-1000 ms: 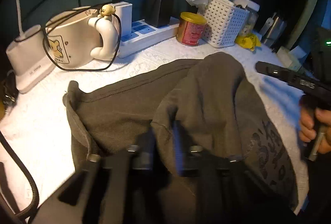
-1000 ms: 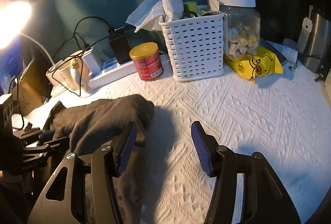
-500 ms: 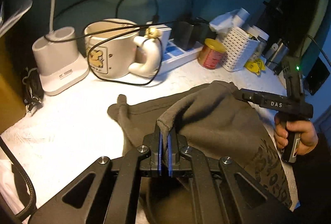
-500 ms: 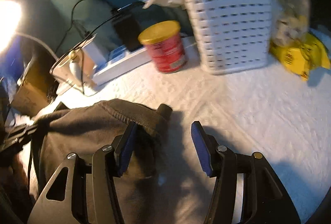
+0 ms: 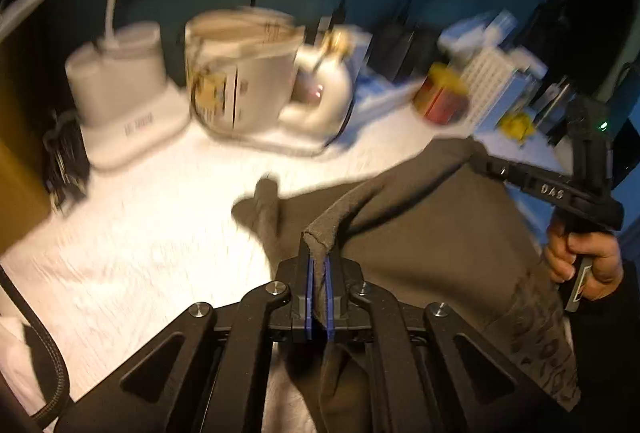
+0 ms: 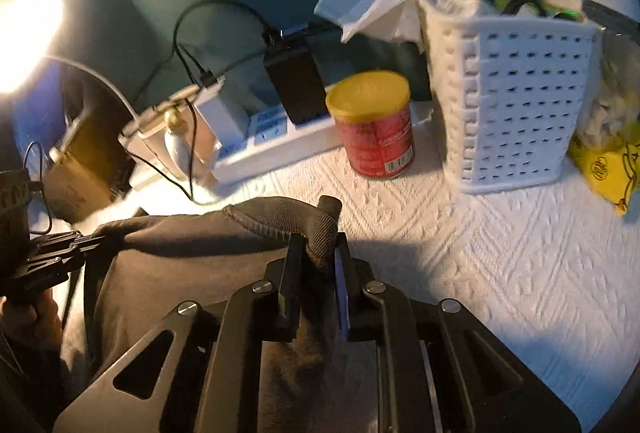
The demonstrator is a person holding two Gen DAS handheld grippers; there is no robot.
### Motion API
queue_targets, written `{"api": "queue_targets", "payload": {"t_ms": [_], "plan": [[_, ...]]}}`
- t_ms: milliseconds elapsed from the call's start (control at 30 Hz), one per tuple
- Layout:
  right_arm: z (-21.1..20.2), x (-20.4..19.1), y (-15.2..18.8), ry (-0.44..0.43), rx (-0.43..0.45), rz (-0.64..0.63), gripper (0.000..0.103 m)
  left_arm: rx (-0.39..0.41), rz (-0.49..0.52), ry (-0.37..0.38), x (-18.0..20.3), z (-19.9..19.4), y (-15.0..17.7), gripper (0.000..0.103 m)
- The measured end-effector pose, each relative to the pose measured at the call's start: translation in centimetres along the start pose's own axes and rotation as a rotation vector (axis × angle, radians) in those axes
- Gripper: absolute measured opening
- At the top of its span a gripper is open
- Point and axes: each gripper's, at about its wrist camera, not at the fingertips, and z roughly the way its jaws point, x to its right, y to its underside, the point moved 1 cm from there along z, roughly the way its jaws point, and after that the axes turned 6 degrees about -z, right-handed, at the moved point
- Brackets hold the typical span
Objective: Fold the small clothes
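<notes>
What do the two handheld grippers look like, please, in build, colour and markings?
Both are black, with linkage arms that have triangular cut-outs and silver pivot screws. The left gripper has blue pads; the right gripper shows a blue pad on one finger. From the left view, its side reads "DAS", with a green light lit above.

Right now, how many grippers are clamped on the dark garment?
2. The left gripper pinches the dark garment at a folded edge on its near side; the right gripper, jaws just closed, grips the ribbed hem corner nearest the red can. None looks hidden.
</notes>
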Motion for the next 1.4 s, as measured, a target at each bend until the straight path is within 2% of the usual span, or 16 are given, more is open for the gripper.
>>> {"api": "queue_targets", "payload": {"t_ms": [133, 200, 233, 333, 367, 567, 933, 1100, 1400], "plan": [[0.8, -0.4, 0.3, 0.057, -0.027, -0.04, 0.017, -0.01, -0.008, -0.025, 0.1, -0.1, 0.7, 0.009], [0.6, -0.6, 0.2, 0.076, -0.04, -0.05, 0.022, 0.0, -0.03, -0.025, -0.1, -0.9, 0.9, 0.011], [0.4, -0.7, 0.1, 0.092, -0.045, -0.057, 0.026, 0.007, -0.042, -0.031, -0.2, -1.3, 0.9, 0.016], [-0.6, -1.1, 0.2, 0.124, -0.041, -0.08, 0.026, 0.042, -0.043, -0.056, 0.0, -3.0, 1.4, 0.029], [-1.0, -1.2, 0.3, 0.134, -0.038, -0.086, 0.026, 0.05, -0.042, -0.052, 0.2, -3.6, 1.6, 0.029], [-3.7, -1.8, 0.9, 0.155, -0.017, -0.093, 0.026, 0.063, -0.031, -0.016, 1.5, -5.9, 4.1, 0.03], [-8.6, -4.2, 4.1, 0.159, 0.0, -0.11, 0.026, 0.035, -0.016, 0.068, 4.5, -8.0, 9.8, 0.03], [-10.1, -5.2, 5.9, 0.162, -0.007, -0.116, 0.026, 0.005, 0.041, 0.11, 6.4, -8.3, 12.5, 0.03], [-12.5, -6.3, 9.3, 0.164, -0.021, -0.113, 0.026, -0.04, -0.009, 0.142, 6.1, -8.1, 16.3, 0.03]]}}
